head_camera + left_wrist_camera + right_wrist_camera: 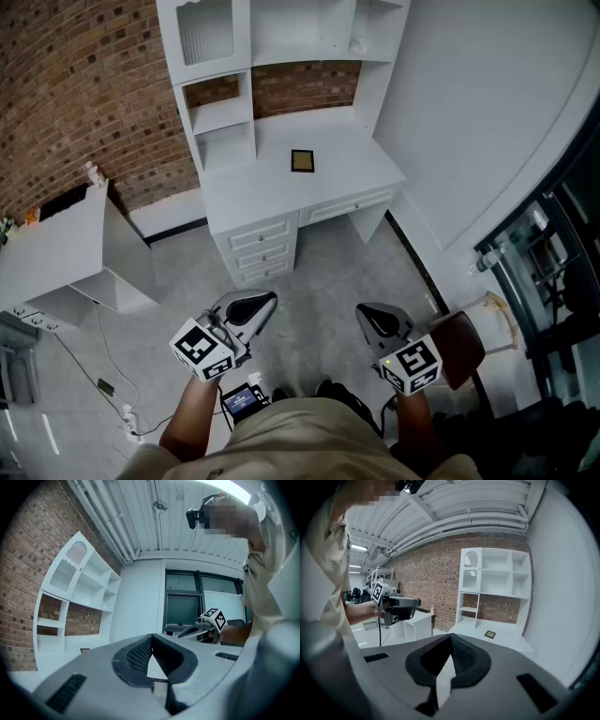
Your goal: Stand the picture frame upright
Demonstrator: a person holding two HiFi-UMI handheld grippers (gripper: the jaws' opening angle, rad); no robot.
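On the white desk [272,192] by the brick wall [75,94] the picture frame [302,161] lies flat, far from our left gripper [255,306] and right gripper [378,319] (both pinched closed, empty), so arriving unopened we could shove it sliding instead of lifting an edge.

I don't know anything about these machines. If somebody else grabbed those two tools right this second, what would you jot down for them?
Left hand-held gripper: shut, empty, held over the floor well short of the desk.
Right hand-held gripper: shut, empty, beside it.
Picture frame: lying flat on the white desk.
Done: nothing yet, the frame is untouched.
Left: walk up to the desk, grip the frame, stand it upright.
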